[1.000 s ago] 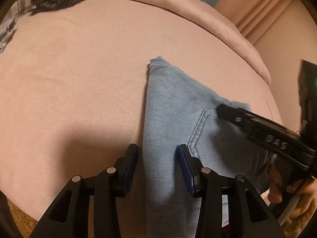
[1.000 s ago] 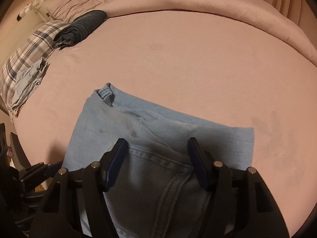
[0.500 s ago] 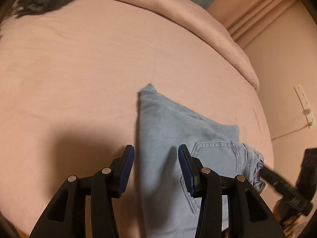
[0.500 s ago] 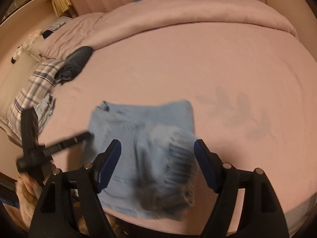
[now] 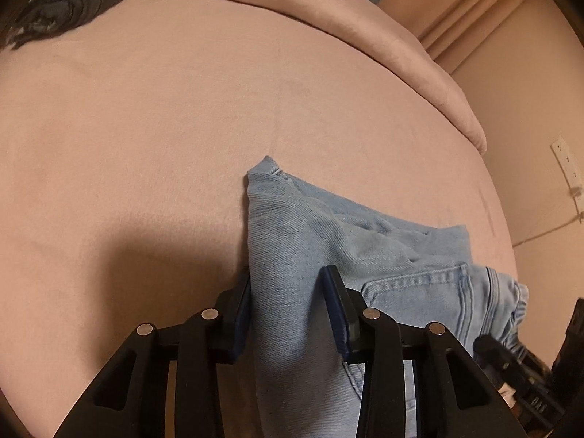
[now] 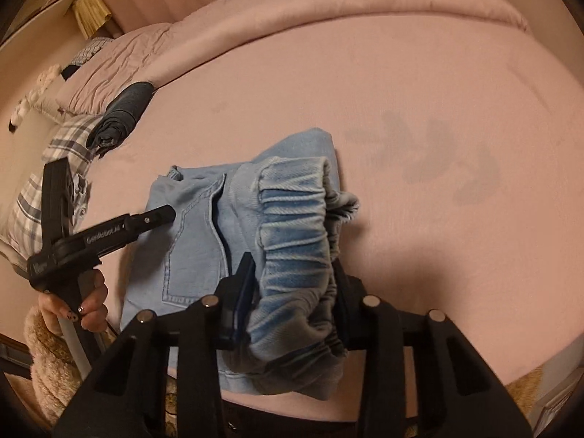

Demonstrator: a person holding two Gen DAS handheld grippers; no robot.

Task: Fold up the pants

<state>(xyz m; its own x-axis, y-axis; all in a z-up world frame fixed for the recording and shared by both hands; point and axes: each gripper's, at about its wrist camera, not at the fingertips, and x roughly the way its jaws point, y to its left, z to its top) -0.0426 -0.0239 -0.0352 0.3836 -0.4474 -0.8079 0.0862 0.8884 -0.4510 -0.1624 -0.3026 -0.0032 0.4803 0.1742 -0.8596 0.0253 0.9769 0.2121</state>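
Light blue denim pants [image 5: 328, 241] lie folded on the pink bed near its front edge, back pocket up. My left gripper [image 5: 288, 310] straddles the folded left edge of the pants with its jaws apart; the fabric lies between them. In the right wrist view the pants [image 6: 189, 233] lie flat, and my right gripper [image 6: 292, 295] is closed around the bunched elastic waistband [image 6: 295, 233], lifted off the bed. The left gripper [image 6: 109, 230] shows there at the left, held by a hand.
A rolled dark garment [image 6: 124, 116] lies at the far left of the bed, by plaid pillows [image 6: 58, 168]. A pink duvet [image 6: 328, 3] is rolled along the far side. A furry beige rug [image 6: 47, 372] lies below the bed's front edge.
My right gripper has closed on the waistband end and lifted it up over the pants. My left gripper has moved forward onto the left edge of the fold.
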